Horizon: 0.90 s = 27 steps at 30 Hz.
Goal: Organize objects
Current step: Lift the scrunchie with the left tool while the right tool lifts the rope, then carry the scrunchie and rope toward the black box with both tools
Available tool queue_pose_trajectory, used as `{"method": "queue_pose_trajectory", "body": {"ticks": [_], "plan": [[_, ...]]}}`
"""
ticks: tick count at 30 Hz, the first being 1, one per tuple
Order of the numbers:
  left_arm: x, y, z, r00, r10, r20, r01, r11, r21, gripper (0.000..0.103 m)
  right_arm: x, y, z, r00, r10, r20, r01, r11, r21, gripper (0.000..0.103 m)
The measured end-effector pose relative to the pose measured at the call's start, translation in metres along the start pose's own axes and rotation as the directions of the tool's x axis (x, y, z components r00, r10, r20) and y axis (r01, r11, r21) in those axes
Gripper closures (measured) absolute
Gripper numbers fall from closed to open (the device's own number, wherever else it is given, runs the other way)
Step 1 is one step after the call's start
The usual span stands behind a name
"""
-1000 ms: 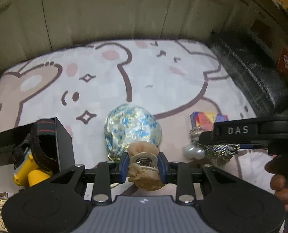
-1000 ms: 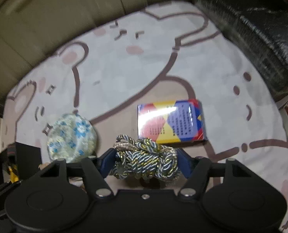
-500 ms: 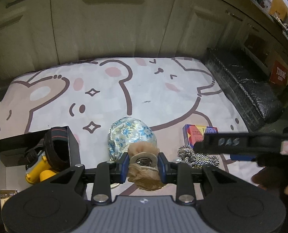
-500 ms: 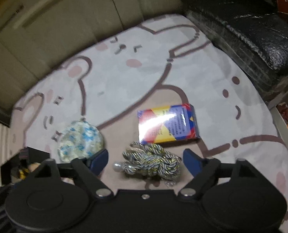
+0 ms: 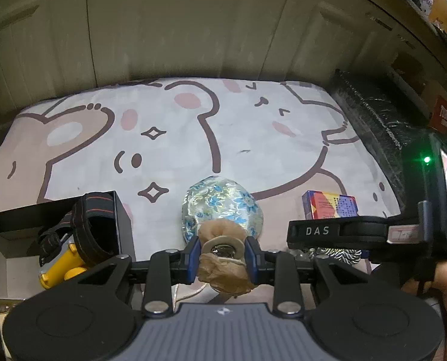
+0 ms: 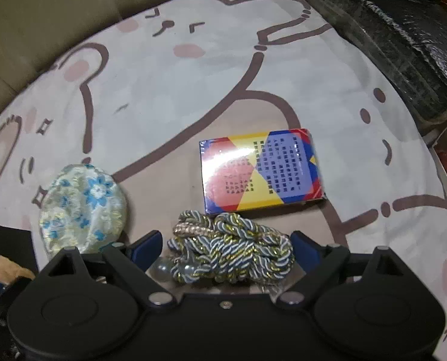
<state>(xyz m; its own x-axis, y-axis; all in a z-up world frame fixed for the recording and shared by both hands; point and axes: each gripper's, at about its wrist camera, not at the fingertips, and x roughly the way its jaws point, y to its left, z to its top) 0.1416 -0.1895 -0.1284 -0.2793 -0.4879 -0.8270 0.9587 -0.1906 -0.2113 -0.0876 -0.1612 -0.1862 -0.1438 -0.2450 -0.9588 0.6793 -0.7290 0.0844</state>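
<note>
**Left tongs loaded, right tongs astride the cord**

Your left gripper point(image 5: 223, 255) is clamped on a tan, crumpled little bundle point(image 5: 223, 266) with a metal disc showing at its top, held off the mat. Your right gripper point(image 6: 226, 248) stands apart, its blue fingers on either side of the twisted cord bundle point(image 6: 232, 248), which lies on the bear-print mat point(image 6: 178, 84). Neither finger seems to touch it yet.

The risks, as I judge them:
- The cord is loose and lumpy. Close off-centre and you may catch only one loop, so the rest trails or the beaded end snags.
- The colourful box point(image 6: 261, 171) lies just beyond the cord. Push forward while closing and you could shove it.
- The black box point(image 5: 57, 240) at the near left already holds a strap and a yellow thing. Drop the tan bundle near its wall and it may land outside.
- Your two tools are close together and could knock.

Count: one cord bundle, one colourful box, one round floral pouch point(image 6: 83, 207), one tan bundle, one black box.
</note>
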Motion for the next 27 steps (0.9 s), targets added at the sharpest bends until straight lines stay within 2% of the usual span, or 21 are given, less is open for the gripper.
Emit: {"method": "queue_pose_trajectory", "body": {"ticks": [2, 7, 11, 21, 27], "plan": [[0.002, 0.001, 0.001, 1.0, -0.002, -0.003, 0.002, 1.0, -0.002, 0.07, 0.005, 0.0, 0.0, 1.0, -0.021, -0.01, 0.021, 1.0, -0.005, 0.018], [0.004, 0.002, 0.001, 1.0, -0.005, -0.005, 0.005, 1.0, -0.004, 0.07, 0.003, 0.001, 0.001, 0.999, -0.03, -0.014, 0.03, 0.999, -0.03, 0.022], [0.001, 0.0, 0.002, 1.0, -0.006, 0.007, 0.006, 1.0, -0.003, 0.07, -0.008, -0.002, 0.004, 1.0, -0.008, -0.001, 0.008, 1.0, -0.026, 0.025], [-0.026, -0.004, 0.003, 0.997, 0.003, 0.075, -0.002, 1.0, -0.017, 0.07, -0.058, -0.007, -0.001, 0.992, 0.068, 0.105, -0.062, 0.996, -0.057, 0.025], [-0.048, -0.004, 0.0, 0.993, 0.01, 0.12, -0.007, 1.0, -0.024, 0.07, -0.094, -0.002, -0.009, 0.978, 0.106, 0.181, -0.087, 0.99, -0.11, 0.025]]}}
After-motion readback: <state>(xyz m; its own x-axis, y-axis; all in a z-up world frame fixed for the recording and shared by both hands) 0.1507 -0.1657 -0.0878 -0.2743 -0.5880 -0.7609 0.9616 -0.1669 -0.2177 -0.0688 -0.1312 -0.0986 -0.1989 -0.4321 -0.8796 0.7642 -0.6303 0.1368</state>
